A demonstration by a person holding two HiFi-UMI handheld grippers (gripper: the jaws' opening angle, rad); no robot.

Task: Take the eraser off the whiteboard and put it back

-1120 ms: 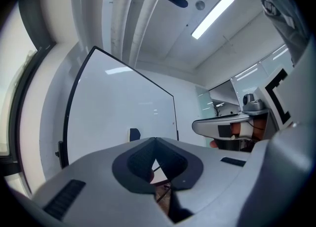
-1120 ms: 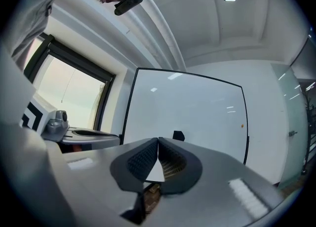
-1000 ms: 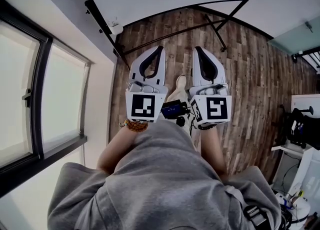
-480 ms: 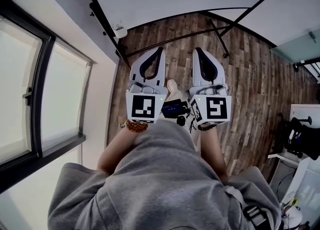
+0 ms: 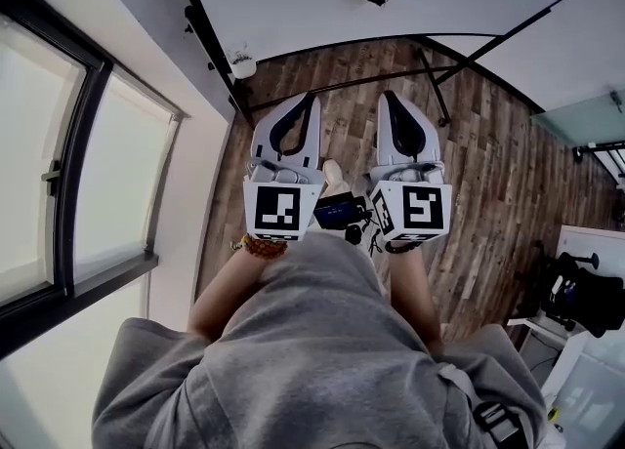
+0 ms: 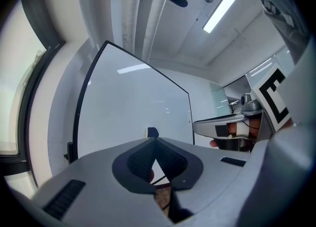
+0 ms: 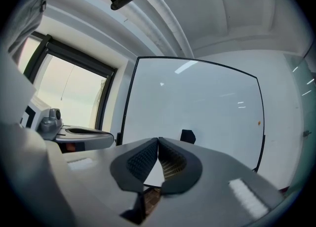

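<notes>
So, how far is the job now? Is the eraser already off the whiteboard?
Done: nothing yet; the eraser sits on the whiteboard. In hand: the left claw and the right claw are both shut and empty, pointing at the board without touching it. Left: get close, open a claw, take the eraser off, then put it back.

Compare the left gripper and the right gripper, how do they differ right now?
The left gripper carries a different square marker pattern on its cube than the right gripper. The left gripper is on the window side; the right gripper is farther from it. The eraser shows just above the left gripper's tips, but off to the right of the right gripper's. Both are shut, empty, and aimed at the whiteboard.
</notes>
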